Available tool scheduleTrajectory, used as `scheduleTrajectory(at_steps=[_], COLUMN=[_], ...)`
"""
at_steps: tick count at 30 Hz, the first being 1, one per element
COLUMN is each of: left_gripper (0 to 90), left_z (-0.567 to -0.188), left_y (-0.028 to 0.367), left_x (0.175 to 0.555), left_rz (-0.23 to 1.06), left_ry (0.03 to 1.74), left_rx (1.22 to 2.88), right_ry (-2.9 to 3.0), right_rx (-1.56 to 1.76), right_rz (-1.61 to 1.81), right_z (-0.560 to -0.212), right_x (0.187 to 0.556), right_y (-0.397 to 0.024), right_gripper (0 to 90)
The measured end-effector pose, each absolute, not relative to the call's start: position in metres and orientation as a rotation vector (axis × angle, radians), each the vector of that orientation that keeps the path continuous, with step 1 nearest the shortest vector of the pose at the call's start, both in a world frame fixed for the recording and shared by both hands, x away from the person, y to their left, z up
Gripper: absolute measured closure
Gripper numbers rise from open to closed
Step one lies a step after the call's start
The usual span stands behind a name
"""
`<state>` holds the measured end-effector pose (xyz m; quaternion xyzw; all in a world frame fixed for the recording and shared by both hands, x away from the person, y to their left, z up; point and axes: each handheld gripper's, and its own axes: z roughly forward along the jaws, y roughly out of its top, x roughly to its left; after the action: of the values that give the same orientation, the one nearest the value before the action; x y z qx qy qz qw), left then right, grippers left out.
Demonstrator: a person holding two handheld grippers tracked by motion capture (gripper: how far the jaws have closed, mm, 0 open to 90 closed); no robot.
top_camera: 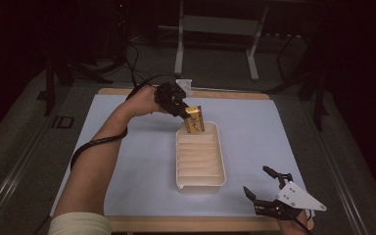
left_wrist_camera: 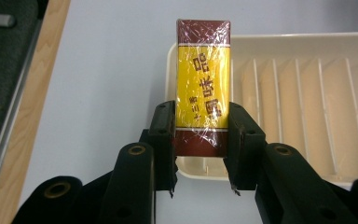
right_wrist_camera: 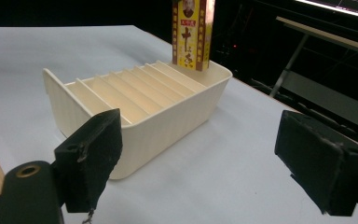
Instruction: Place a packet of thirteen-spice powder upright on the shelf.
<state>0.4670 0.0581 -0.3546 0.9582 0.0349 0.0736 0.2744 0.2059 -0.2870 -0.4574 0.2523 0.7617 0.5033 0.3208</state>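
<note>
While the left tongs (left_wrist_camera: 199,154) clamp a yellow and maroon box (left_wrist_camera: 202,84) by its two side faces, the box stands upright over the far end slot of a cream divided tray (top_camera: 200,182) on the desk. The right tongs (top_camera: 264,188) hang open and empty just beyond the tray's near right corner. Likely risks: the glossy wrap slipping between the pads, or the box's lower edge catching the tray's end wall or first divider and tipping.

Pale blue sheet (top_camera: 127,147) over a wooden tabletop (top_camera: 186,224), metal stand (top_camera: 215,29) beyond on grey floor.
</note>
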Motion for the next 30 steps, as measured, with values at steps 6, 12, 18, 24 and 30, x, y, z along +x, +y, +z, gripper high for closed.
scheduleTrajectory(at_steps=[6, 12, 18, 24, 30], left_gripper=[67.7, 67.7, 67.7, 67.6, 67.6], left_z=[-0.369, -0.381, -0.389, -0.399, -0.404], left_y=[0.052, 0.045, 0.039, 0.034, 0.028], left_x=[0.472, 0.477, 0.479, 0.482, 0.483], left_rz=[0.166, 0.142, 0.142, 0.132, 0.116], left_ry=[0.095, 0.101, 0.097, 0.098, 0.067], left_rx=[2.602, 2.637, 2.655, 2.696, 2.741], right_ry=[2.003, 2.002, 2.005, 1.999, 1.997], right_rx=[0.665, 0.660, 0.661, 0.665, 0.665], right_rz=[1.324, 1.325, 1.324, 1.329, 1.332], right_z=[-0.458, -0.457, -0.458, -0.457, -0.457], right_x=[0.206, 0.206, 0.206, 0.205, 0.205], right_y=[-0.287, -0.287, -0.287, -0.288, -0.288], right_gripper=[14.9, 15.0, 14.9, 14.9, 14.9])
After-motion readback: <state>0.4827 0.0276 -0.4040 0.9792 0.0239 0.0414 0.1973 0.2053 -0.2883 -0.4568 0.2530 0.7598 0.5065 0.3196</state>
